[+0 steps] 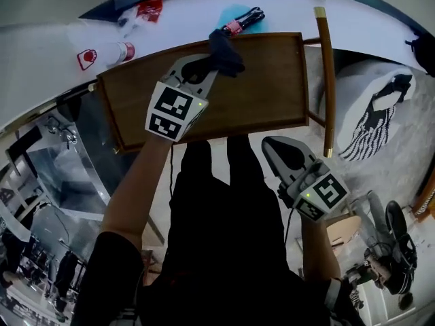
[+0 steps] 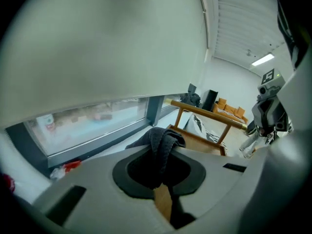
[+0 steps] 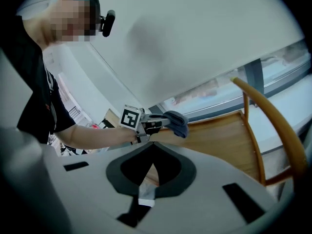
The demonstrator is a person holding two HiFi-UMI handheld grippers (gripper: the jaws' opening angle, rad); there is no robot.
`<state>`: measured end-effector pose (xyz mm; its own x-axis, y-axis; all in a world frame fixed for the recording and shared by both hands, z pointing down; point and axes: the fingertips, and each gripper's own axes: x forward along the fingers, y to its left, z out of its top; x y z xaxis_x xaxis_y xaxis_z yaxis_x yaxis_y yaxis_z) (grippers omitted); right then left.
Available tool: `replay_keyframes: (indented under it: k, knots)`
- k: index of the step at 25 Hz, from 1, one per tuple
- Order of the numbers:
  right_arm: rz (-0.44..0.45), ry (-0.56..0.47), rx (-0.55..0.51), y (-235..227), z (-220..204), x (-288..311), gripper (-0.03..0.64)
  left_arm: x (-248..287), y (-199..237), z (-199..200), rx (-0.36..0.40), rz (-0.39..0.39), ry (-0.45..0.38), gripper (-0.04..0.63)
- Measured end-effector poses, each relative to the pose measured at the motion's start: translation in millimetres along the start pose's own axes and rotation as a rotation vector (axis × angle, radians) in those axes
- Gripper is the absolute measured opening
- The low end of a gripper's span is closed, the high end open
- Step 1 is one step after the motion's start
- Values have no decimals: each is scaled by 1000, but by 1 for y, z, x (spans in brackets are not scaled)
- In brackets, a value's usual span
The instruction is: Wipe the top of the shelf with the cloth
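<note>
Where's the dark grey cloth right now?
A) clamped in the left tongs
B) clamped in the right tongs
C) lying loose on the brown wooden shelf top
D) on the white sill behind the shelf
A: the dark grey cloth is pinched in the left tongs over the brown wooden shelf top, while the right tongs are shut on nothing, held back from the shelf.

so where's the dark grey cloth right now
In the head view the dark grey cloth is at top centre, clamped in the left gripper over the far edge of the brown wooden shelf top.
</note>
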<state>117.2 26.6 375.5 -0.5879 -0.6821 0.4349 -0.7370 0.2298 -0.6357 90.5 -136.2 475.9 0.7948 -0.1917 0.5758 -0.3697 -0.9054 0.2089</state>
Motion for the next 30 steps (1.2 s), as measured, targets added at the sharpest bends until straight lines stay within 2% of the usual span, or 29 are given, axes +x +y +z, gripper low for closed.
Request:
replay_keyframes:
  k: [8,13,20,30]
  knots:
    - [130,170,-124,79,-22,87,4,-152,76,-80,-127,234,6,41]
    - [201,229,-156,127,-39,138,3,-215,103,-129,-186,317,21,41]
    - [241,308,-174,157,-64,174,3,-250,114,-188,-238,349,80,41]
    - [200,336,-153,148,-76,173,3,-224,113,-215,-258,318,150,41]
